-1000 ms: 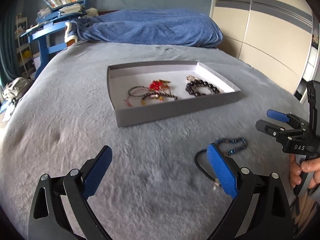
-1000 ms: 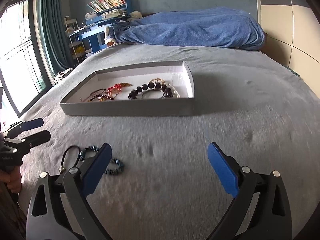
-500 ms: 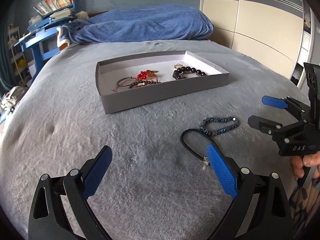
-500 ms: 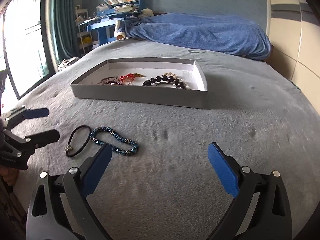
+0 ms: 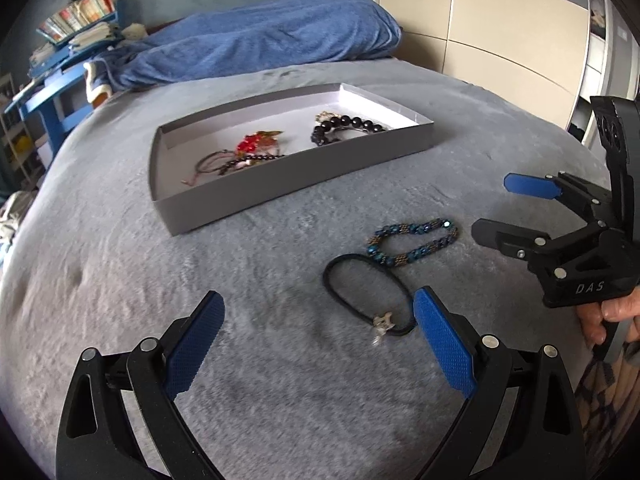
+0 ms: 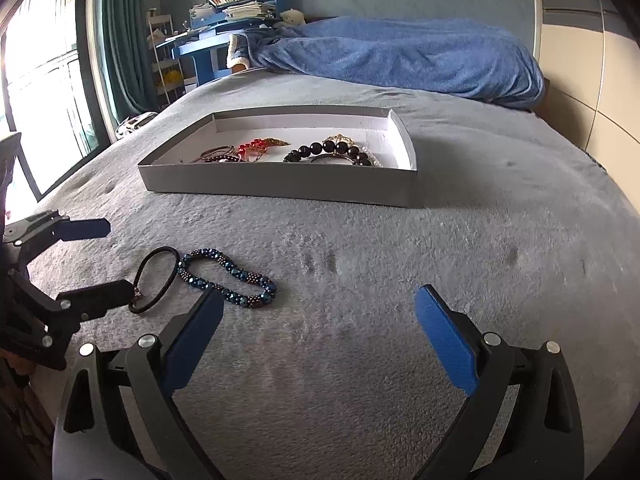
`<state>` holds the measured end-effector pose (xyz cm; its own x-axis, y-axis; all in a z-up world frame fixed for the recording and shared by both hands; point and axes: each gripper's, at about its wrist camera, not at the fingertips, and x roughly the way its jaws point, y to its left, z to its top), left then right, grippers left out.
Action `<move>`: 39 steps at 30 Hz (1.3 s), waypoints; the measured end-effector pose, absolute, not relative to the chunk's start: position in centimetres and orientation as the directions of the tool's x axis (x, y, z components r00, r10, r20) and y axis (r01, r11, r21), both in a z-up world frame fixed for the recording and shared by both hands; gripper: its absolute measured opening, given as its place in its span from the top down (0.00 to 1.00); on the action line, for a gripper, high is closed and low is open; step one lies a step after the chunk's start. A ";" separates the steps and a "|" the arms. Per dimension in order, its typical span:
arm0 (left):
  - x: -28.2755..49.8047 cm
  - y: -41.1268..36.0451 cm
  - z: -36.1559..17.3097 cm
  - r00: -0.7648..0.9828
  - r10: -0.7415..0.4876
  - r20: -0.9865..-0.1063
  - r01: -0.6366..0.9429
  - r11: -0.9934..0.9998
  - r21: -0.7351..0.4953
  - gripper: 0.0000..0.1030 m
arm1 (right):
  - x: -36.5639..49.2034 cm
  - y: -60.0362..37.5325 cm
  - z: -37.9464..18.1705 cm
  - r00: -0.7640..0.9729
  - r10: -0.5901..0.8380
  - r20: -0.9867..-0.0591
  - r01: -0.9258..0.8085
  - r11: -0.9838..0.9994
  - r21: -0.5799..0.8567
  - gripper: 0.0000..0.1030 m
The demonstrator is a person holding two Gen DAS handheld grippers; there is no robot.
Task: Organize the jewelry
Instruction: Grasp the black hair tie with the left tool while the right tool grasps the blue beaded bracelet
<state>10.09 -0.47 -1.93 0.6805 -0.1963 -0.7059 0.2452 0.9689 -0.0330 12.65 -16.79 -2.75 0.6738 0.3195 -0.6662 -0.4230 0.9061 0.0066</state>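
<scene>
From the left wrist camera: the left gripper [image 5: 318,326] hangs low over the grey plush bedspread [image 5: 120,264], jaws spread wide, nothing between them. Just ahead, a black elastic cord loop with a small metal charm [image 5: 362,294] lies flat, and its near right edge slips behind the gripper's right blue pad, so that part is hidden. Touching the loop's far side is a dark blue beaded bracelet [image 5: 414,242], folded into a narrow oval. Further back sits the shallow grey cardboard tray with a white inside [image 5: 280,188]; its near wall cuts off the lower edges of what is inside. There is a red beaded ornament [image 5: 256,143], a black round-bead bracelet [image 5: 344,128], and thin dark cords at the left, too tangled to separate. At the right edge, the right gripper [image 5: 496,210] is side-on, jaws parted and empty; the hand holding it is cropped by the frame.

Over to the right wrist camera: the right gripper [image 6: 318,326] is above bare bedspread [image 6: 400,280], jaws wide apart, holding nothing. The dark blue beaded bracelet [image 6: 228,278] lies just off its left finger, with the black elastic cord loop [image 6: 154,280] beside it. The left gripper [image 6: 108,258] reaches in from the left, open, its lower finger covering the loop's charm end; whether it touches the cord I cannot tell. Beyond is the tray [image 6: 280,182], with the red beaded ornament [image 6: 256,146] and black round-bead bracelet [image 6: 320,150] showing above the wall, and a gold-toned piece behind the black beads, too small to identify. A rumpled blue blanket [image 6: 400,56] lies across the far end.
</scene>
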 end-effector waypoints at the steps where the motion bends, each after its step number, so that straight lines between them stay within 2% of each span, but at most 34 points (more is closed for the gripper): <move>1: 10.3 -0.7 -2.0 0.674 -0.203 -0.710 0.248 0.968 -0.041 0.08 | 12.7 -16.9 -2.8 0.673 0.321 -0.667 -0.421 0.907 0.012 0.08; 6: 10.9 -2.2 -2.6 0.642 -0.187 -0.744 0.273 0.962 -0.006 0.08 | 12.9 -17.1 -2.9 0.667 0.325 -0.670 -0.417 0.909 0.025 0.07; 8: 11.3 -2.4 -3.0 0.620 -0.178 -0.764 0.272 0.962 -0.003 0.11 | 12.9 -17.1 -2.8 0.666 0.327 -0.670 -0.418 0.908 0.028 0.07; 11: 11.7 -2.1 -3.3 0.603 -0.168 -0.780 0.257 0.966 -0.010 0.35 | 12.9 -17.1 -2.8 0.665 0.329 -0.670 -0.419 0.907 0.029 0.08; 12: 11.5 -1.8 -3.3 0.609 -0.167 -0.775 0.250 0.968 -0.012 0.48 | 12.8 -17.1 -2.8 0.665 0.330 -0.670 -0.420 0.907 0.029 0.08; 13: 11.5 -1.6 -3.3 0.613 -0.162 -0.773 0.242 0.970 -0.012 0.53 | 12.8 -17.1 -2.8 0.666 0.329 -0.669 -0.420 0.907 0.028 0.08; 15: 11.4 -0.9 -3.1 0.620 -0.151 -0.770 0.224 0.975 -0.011 0.73 | 12.8 -16.9 -2.8 0.667 0.329 -0.668 -0.425 0.905 0.021 0.08; 17: 11.3 -0.1 -3.0 0.623 -0.146 -0.769 0.213 0.977 -0.014 0.84 | 12.7 -16.6 -2.8 0.662 0.332 -0.672 -0.438 0.899 0.012 0.08; 22: 11.0 2.1 -2.9 0.635 -0.134 -0.761 0.193 0.981 -0.012 0.84 | 12.5 -15.8 -2.9 0.633 0.359 -0.686 -0.483 0.876 0.014 0.08; 27: 10.5 3.0 -3.2 0.651 -0.173 -0.739 0.193 0.979 -0.060 0.84 | 12.8 -15.0 -3.2 0.593 0.381 -0.710 -0.519 0.855 0.026 0.08; 35: 10.5 3.3 -3.2 0.647 -0.202 -0.735 0.187 0.977 -0.104 0.84 | 14.2 -12.3 -3.2 0.555 0.377 -0.742 -0.584 0.811 -0.025 0.09; 39: 10.6 3.4 -3.3 0.644 -0.209 -0.736 0.186 0.976 -0.115 0.81 | 15.0 -10.6 -3.7 0.527 0.379 -0.761 -0.623 0.781 -0.042 0.17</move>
<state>10.57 3.43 -3.28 0.6437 -0.2089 -0.7362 0.1857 0.9759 -0.1146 15.00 -10.58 -3.72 0.5268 0.3789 -0.7609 -0.6227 0.7813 -0.0421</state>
